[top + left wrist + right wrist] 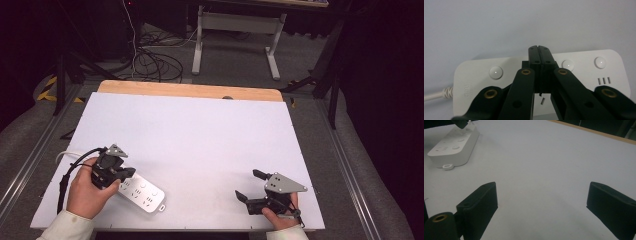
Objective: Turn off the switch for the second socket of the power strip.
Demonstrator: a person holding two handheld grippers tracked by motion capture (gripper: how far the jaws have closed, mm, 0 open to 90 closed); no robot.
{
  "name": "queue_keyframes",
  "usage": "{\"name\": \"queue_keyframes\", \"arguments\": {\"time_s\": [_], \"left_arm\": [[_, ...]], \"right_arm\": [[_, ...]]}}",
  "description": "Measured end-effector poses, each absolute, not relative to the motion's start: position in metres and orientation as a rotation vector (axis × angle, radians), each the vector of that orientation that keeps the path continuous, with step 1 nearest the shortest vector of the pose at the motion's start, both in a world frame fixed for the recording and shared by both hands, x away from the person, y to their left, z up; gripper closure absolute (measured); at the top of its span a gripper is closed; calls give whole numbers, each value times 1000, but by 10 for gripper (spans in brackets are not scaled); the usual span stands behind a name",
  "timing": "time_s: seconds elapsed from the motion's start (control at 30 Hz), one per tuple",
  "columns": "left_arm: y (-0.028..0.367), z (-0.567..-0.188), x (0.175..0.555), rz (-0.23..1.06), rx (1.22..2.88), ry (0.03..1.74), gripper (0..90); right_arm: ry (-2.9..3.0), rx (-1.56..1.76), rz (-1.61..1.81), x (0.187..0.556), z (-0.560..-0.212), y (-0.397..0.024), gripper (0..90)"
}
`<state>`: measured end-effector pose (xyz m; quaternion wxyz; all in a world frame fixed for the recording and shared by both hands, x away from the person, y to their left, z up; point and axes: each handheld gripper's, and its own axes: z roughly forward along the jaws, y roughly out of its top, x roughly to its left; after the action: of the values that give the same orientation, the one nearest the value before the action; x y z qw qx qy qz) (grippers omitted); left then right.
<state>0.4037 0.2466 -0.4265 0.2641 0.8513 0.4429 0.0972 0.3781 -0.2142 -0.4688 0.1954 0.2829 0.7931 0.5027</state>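
— Near the left front of the desk [200, 130] lies the power strip [145, 192]; my left gripper [539, 50] has its fingers closed, tips over its top face.
— And the right?
— Right gripper [248, 185] open, empty. I'd press straight down, gently.

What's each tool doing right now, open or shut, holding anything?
Left tool: shut, empty, tips over the power strip.
Right tool: open, empty, above the table.
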Motion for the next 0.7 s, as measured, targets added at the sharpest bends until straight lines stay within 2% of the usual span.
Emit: {"name": "queue_keyframes", "arguments": {"time_s": [0.47,0.53,0.67,0.7], "left_arm": [[245,-415,397,287,2283,1153,898],[245,-416,397,290,2270,1147,812],[248,-415,393,340,2219,1084,764],[249,-415,392,345,2188,1062,659]], "right_arm": [[2226,799,1405,378,-469,-215,102],[2224,800,1409,378,-469,-215,101],[2227,800,1406,378,-469,-214,101],[2227,801,1406,378,-469,-214,101]]}}
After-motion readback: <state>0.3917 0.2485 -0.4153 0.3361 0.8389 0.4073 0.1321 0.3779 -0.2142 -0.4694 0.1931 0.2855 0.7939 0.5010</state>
